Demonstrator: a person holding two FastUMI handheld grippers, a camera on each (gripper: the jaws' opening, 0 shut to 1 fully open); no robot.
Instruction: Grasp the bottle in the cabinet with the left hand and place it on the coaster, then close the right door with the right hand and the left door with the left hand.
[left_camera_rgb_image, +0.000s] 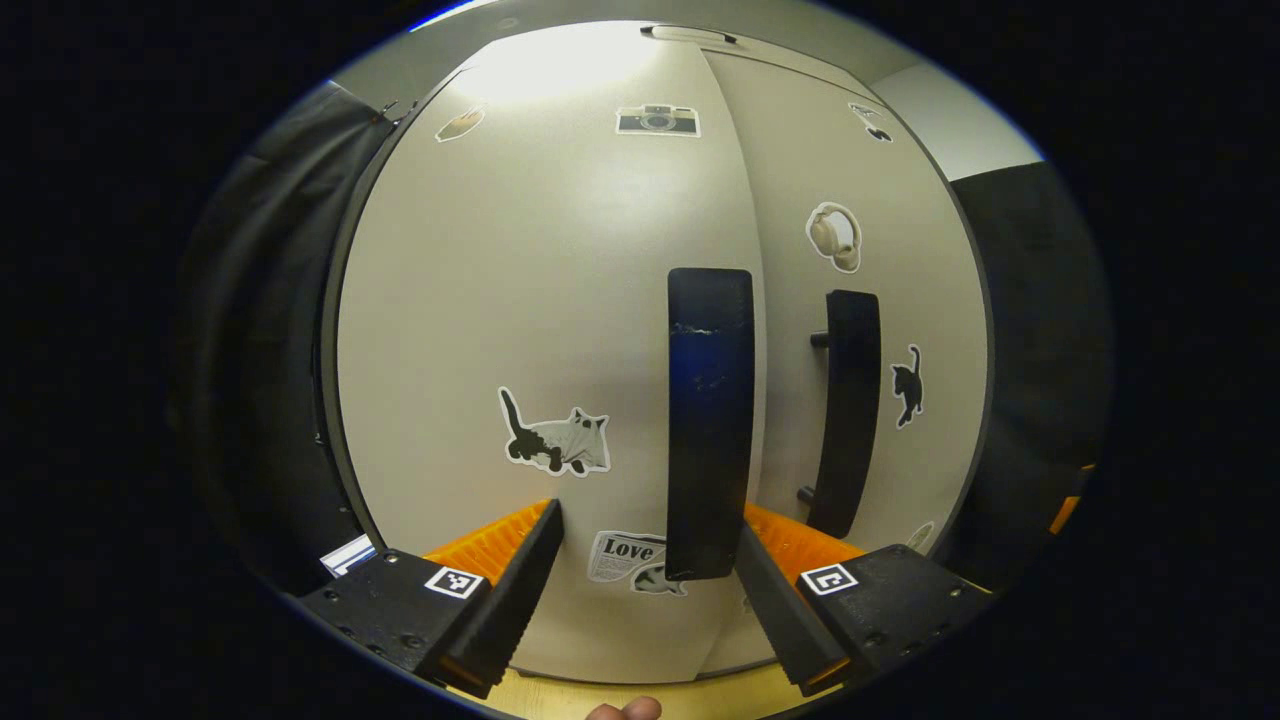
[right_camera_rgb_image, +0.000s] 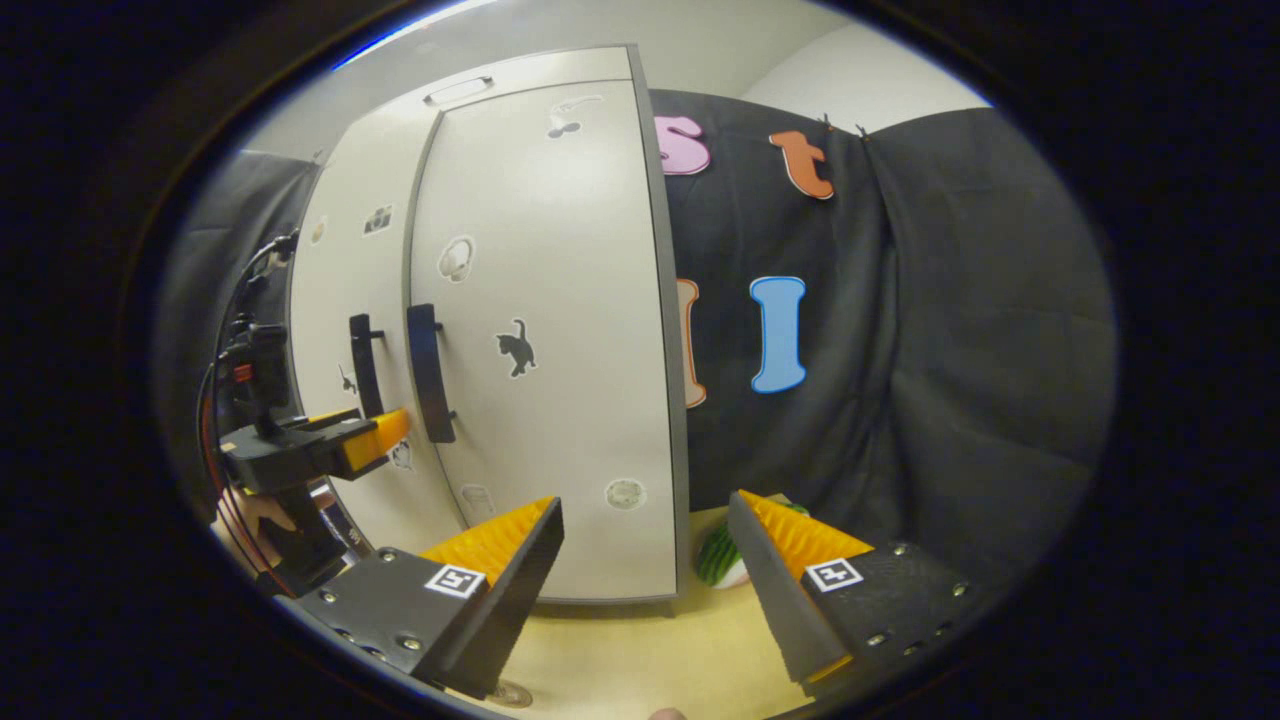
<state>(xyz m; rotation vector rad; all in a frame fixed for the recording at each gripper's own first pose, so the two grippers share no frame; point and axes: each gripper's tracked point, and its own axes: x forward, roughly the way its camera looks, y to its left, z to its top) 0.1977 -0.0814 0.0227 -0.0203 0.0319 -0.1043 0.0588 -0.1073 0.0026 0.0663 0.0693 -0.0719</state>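
Note:
The pale cabinet is close in front of my left gripper (left_camera_rgb_image: 650, 560), whose fingers stand open near the left door (left_camera_rgb_image: 520, 300). That door's dark vertical handle (left_camera_rgb_image: 710, 420) rises just inside the right-hand finger, with no squeeze on it. Beside it, the right door (left_camera_rgb_image: 850, 200) has its own handle (left_camera_rgb_image: 845, 410). Both doors look flush with the cabinet front. In the right gripper view, my right gripper (right_camera_rgb_image: 645, 540) is open and empty, back from the cabinet's right corner. The left gripper (right_camera_rgb_image: 370, 435) shows there at the left door's handle (right_camera_rgb_image: 365, 365), next to the right door's handle (right_camera_rgb_image: 428, 372).
A green striped object (right_camera_rgb_image: 718, 558) lies on the wooden tabletop (right_camera_rgb_image: 640, 640), at the cabinet's right foot behind my right finger. A small round thing (right_camera_rgb_image: 510, 692) sits at the table's near edge. Black cloth hangs right of the cabinet. A fingertip (left_camera_rgb_image: 625, 710) shows at the bottom.

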